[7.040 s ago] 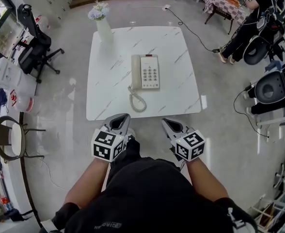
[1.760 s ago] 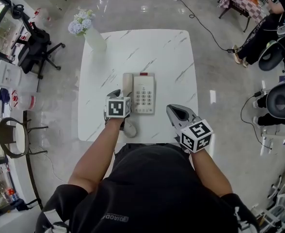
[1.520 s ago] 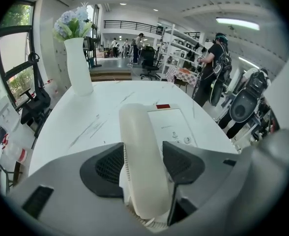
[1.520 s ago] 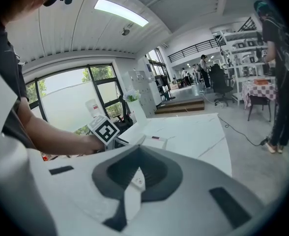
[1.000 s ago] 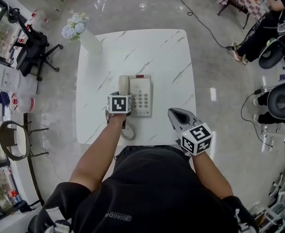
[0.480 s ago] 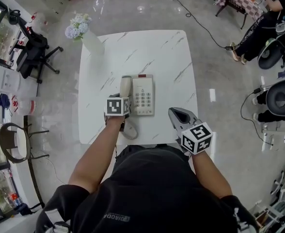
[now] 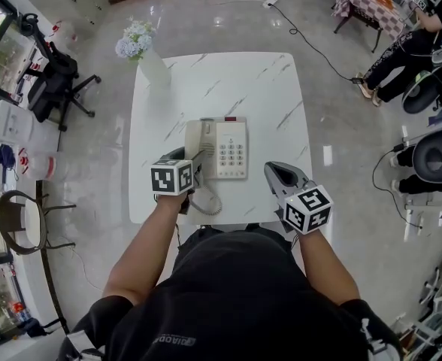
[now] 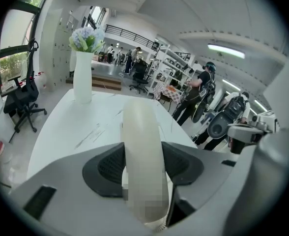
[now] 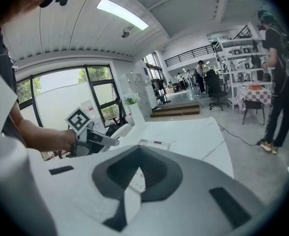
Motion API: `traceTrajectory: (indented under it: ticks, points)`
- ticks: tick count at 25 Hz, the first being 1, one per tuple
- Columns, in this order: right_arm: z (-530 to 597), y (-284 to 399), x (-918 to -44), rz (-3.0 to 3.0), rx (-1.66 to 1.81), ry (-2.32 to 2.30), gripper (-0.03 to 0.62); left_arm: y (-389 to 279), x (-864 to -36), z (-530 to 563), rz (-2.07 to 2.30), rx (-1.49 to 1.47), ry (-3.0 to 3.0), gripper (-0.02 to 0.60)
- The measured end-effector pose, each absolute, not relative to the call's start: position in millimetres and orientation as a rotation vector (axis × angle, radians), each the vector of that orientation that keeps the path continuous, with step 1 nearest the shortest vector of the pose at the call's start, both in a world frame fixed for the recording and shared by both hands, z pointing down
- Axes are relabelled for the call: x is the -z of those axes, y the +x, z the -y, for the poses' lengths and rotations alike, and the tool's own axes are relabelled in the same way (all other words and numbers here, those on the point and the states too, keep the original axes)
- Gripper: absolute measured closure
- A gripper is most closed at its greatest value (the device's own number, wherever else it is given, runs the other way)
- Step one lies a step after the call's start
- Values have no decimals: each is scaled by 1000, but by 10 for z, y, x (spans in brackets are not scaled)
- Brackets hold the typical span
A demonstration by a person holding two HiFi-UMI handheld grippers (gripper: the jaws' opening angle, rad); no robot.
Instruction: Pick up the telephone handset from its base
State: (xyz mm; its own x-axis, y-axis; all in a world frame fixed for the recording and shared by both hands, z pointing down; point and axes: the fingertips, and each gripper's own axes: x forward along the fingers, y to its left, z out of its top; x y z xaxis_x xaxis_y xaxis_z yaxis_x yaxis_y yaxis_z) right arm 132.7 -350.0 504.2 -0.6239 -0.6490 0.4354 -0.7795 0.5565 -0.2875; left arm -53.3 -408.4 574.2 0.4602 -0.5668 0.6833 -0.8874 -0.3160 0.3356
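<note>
A cream telephone handset (image 7: 194, 140) is clamped near its lower end between the pads of my left gripper (image 7: 189, 162), which is shut on it. In the left gripper view the handset (image 8: 141, 146) stands up between the jaws, well above the white tabletop. The phone base (image 7: 231, 149) with its keypad lies just to the right on the marble table (image 7: 270, 89). A coiled cord (image 7: 208, 202) trails from the handset toward the table's near edge. My right gripper (image 7: 280, 174) hovers shut at the near right edge, holding nothing. From its view I see the lifted handset (image 9: 121, 131).
A white vase with pale flowers (image 7: 150, 62) stands at the table's far left corner. An office chair (image 7: 56, 77) is on the floor to the left. A cable (image 7: 311, 43) runs across the floor at the far right, where a person (image 7: 401, 47) stands.
My left gripper has risen and drawn back toward me with the handset, lifting it off the base. The right gripper has shifted only slightly.
</note>
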Motion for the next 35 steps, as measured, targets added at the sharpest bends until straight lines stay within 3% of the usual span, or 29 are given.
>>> traceTrajectory:
  ticks: [14,35]
  points:
    - [3660,865,-4796,2552,-571,1162,592,-975,-4920,3725,1237,-389,2167,359]
    - [3633,865,-4759,2523,-567,1230,592,-1180,-4412,3453,1263,-319,2278,360]
